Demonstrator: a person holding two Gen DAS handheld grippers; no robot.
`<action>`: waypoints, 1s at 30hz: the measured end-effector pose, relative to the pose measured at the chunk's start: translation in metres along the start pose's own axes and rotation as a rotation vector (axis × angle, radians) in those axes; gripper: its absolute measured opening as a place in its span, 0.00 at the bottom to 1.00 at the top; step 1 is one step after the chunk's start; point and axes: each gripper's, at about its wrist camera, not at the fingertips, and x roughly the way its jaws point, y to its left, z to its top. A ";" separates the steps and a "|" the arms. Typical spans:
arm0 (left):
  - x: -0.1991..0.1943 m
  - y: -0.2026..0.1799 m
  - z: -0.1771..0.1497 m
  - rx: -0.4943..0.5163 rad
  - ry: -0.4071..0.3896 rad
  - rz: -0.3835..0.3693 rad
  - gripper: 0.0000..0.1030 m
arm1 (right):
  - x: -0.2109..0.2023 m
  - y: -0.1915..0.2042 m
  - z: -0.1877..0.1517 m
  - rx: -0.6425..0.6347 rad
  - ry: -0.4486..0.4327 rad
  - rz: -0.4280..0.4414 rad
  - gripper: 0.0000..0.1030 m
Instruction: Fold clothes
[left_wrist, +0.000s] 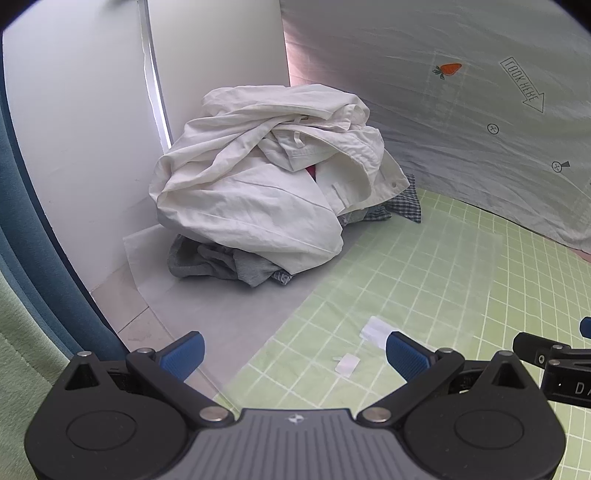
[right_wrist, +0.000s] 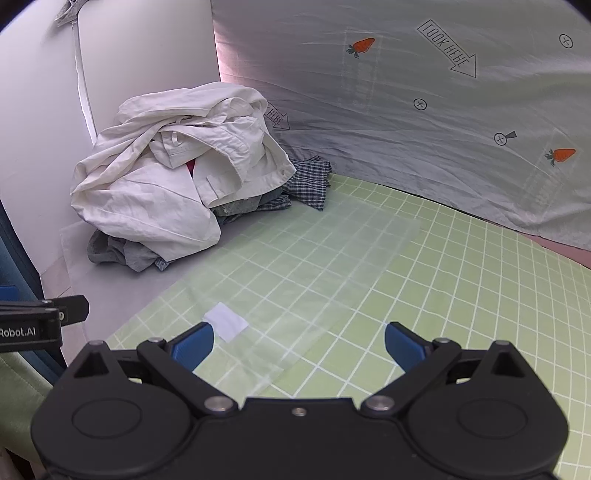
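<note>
Both views are evenly and softly lit, with only faint shadows cast beneath the pile of clothes. Straight lines are bent strongly toward the edges, and the corners are darkened. A bright strip of light is seen at the wall seam. The focus is sharp.

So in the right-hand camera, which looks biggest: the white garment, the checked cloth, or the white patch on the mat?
1. White garment, by far.
2. Checked cloth.
3. White patch, though it lies nearer the camera, so its rank against the partly hidden cloth is unsure.
</note>
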 end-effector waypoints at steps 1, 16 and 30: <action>0.000 0.000 0.000 0.000 -0.001 0.001 1.00 | 0.000 0.001 0.000 0.000 0.000 0.001 0.97; 0.001 -0.001 0.001 -0.008 -0.003 0.004 1.00 | 0.004 0.001 -0.002 -0.010 0.003 -0.001 0.97; 0.003 -0.001 0.002 -0.012 -0.001 0.009 1.00 | 0.006 0.002 -0.003 -0.009 0.007 -0.006 0.97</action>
